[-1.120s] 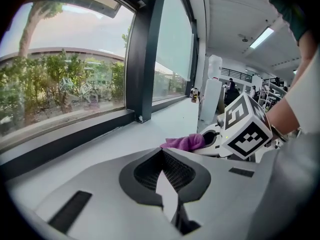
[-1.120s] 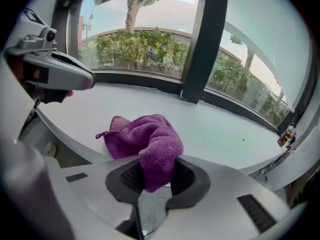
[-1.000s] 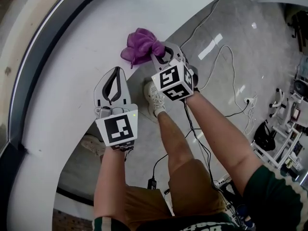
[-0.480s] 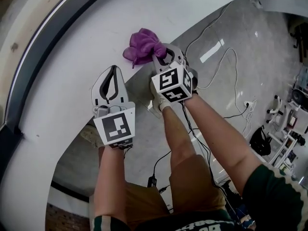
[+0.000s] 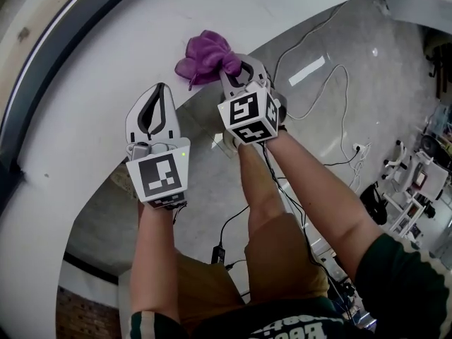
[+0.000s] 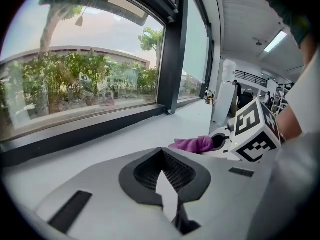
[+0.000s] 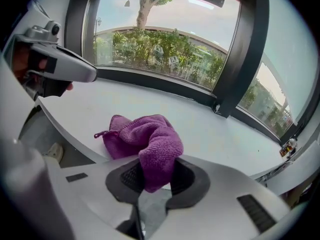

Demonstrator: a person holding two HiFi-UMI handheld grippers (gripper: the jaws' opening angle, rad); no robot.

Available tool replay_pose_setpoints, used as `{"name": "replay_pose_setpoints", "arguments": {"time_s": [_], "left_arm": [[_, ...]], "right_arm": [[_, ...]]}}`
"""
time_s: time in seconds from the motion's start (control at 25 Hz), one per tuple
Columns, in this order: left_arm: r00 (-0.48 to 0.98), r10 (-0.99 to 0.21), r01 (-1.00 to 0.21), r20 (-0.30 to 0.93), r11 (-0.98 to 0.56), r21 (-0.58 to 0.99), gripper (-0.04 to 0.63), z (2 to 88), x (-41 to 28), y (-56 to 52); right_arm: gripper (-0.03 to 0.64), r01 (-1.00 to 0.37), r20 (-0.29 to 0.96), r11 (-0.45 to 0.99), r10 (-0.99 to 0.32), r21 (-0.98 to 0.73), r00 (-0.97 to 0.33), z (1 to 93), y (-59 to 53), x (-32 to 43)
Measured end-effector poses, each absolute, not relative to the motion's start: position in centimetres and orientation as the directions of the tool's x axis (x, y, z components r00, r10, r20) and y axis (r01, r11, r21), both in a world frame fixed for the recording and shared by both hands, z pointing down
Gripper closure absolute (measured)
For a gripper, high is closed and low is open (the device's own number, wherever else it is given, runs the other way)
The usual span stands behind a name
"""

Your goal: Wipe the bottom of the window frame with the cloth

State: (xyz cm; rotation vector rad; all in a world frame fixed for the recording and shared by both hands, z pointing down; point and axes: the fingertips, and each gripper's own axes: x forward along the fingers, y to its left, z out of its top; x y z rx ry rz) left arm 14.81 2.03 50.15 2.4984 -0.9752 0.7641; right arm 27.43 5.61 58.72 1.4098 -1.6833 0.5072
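Observation:
A crumpled purple cloth [image 5: 203, 55] lies on the wide white sill [image 5: 106, 83], at its near edge. My right gripper [image 5: 237, 69] is shut on the cloth's near end, and a fold [image 7: 155, 151] bulges out between the jaws. The cloth's far part [image 7: 125, 131] rests on the sill. The dark bottom rail of the window frame [image 7: 150, 78] runs along the sill's far side, well beyond the cloth. To the left, my left gripper [image 5: 157, 92] is over the sill, shut and holding nothing. From the left gripper view the cloth [image 6: 192, 144] shows to the right, beside the right gripper [image 6: 220, 141].
A dark vertical mullion [image 7: 240, 59] meets the rail at the right. The same rail [image 6: 85, 129] lies beyond a stretch of white sill. Below the sill's curved edge is grey floor with white cables [image 5: 332, 76], the person's legs and shoe, and equipment [image 5: 402, 196] at far right.
Both grippers and the cloth have shifted slightly left and farther up in the head view. The right gripper's hold on the cloth is unchanged, and the left stays shut.

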Motion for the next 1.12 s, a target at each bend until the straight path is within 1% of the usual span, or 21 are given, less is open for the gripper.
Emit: {"name": "replay_pose_setpoints", "arguments": {"time_s": [0.2,0.32,0.44,0.6,0.92,1.12], "left_arm": [[0.594,-0.531,-0.724,0.604,-0.68,0.114,0.589,50.7,12.7,3.1],[0.601,-0.54,-0.732,0.59,-0.668,0.135,0.589,51.0,11.4,3.4],[0.585,-0.548,-0.73,0.598,-0.676,0.095,0.589,50.9,9.9,3.2],[0.574,-0.561,-0.738,0.597,-0.67,0.08,0.589,51.2,7.7,3.5],[0.534,-0.58,-0.789,0.614,-0.603,0.117,0.589,51.0,3.8,4.1],[0.522,-0.601,-0.803,0.606,-0.586,0.109,0.589,50.7,2.3,4.3]], "right_arm": [[0.529,-0.926,0.809,0.313,-0.587,0.212,-0.014,59.0,6.4,25.3],[0.529,-0.923,0.81,0.315,-0.586,0.22,-0.007,59.2,6.7,24.2],[0.529,-0.923,0.812,0.315,-0.584,0.22,-0.006,58.7,6.7,23.1],[0.529,-0.917,0.809,0.328,-0.588,0.226,-0.011,59.0,7.1,20.6],[0.529,-0.904,0.81,0.366,-0.585,0.221,-0.038,58.2,7.3,16.3],[0.53,-0.893,0.813,0.389,-0.581,0.225,-0.048,58.2,7.3,14.8]]}}
